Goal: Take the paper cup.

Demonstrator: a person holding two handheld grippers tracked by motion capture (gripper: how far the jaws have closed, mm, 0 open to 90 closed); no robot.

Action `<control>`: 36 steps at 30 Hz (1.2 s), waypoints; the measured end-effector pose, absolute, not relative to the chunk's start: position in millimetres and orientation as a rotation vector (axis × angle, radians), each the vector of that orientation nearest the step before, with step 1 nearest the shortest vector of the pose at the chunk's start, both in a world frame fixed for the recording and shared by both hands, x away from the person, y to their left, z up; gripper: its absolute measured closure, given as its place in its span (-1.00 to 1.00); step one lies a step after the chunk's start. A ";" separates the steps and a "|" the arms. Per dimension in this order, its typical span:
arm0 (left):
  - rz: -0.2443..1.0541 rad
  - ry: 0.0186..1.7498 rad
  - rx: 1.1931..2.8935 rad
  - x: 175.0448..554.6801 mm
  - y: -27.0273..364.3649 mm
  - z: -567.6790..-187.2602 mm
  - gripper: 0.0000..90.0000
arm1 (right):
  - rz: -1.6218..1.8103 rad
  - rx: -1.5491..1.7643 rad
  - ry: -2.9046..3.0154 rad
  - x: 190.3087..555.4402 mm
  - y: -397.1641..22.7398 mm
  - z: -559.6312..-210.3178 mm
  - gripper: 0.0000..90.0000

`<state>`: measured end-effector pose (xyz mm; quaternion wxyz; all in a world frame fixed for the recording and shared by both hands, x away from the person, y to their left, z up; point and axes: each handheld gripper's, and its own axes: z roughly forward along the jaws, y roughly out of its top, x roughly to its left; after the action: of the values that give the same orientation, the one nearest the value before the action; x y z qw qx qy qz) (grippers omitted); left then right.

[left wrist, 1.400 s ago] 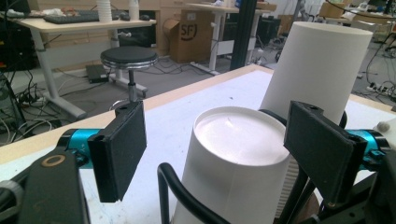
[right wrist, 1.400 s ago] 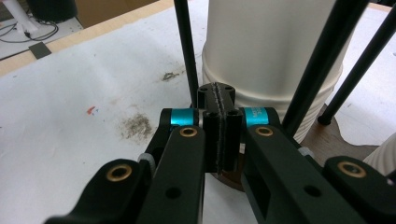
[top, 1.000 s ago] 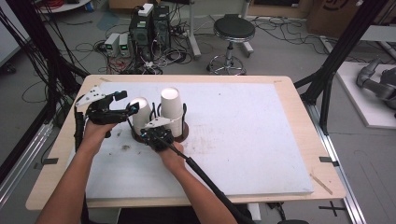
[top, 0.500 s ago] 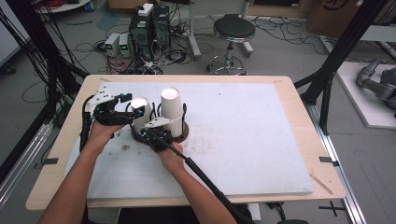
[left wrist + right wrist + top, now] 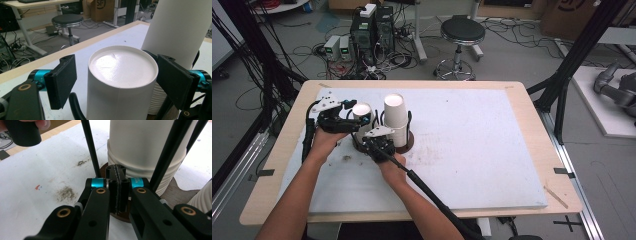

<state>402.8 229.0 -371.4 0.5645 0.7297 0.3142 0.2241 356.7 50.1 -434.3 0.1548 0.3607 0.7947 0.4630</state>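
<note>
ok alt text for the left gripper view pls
An upside-down white paper cup stands between the open black jaws of the left hand-held gripper, which have just been opening, with gaps on both sides. A taller stack of white cups rises behind it at right, and a black stool stands on the floor beyond the table.

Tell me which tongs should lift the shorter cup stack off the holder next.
Left. The left tongs already straddle the shorter cup stack, pads open on either side and not pressing. The right tongs are shut, low at the holder's wooden base, likely steadying it.
</note>
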 end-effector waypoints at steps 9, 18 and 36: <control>0.526 0.702 1.730 400.9 229.2 -370.1 -0.29 | 1.327 1.046 2.278 356.9 50.7 -434.8 1.00; 0.529 0.702 1.736 400.1 229.8 -368.2 -0.23 | 1.327 1.041 2.284 357.3 50.3 -434.7 1.00; 0.561 0.674 1.616 389.9 235.1 -323.6 -0.21 | 1.328 1.026 2.291 358.5 49.4 -434.3 1.00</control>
<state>389.9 235.1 -323.6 0.6062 0.6990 0.2916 0.2425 358.5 49.4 -434.3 0.1501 0.3573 0.7976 0.4622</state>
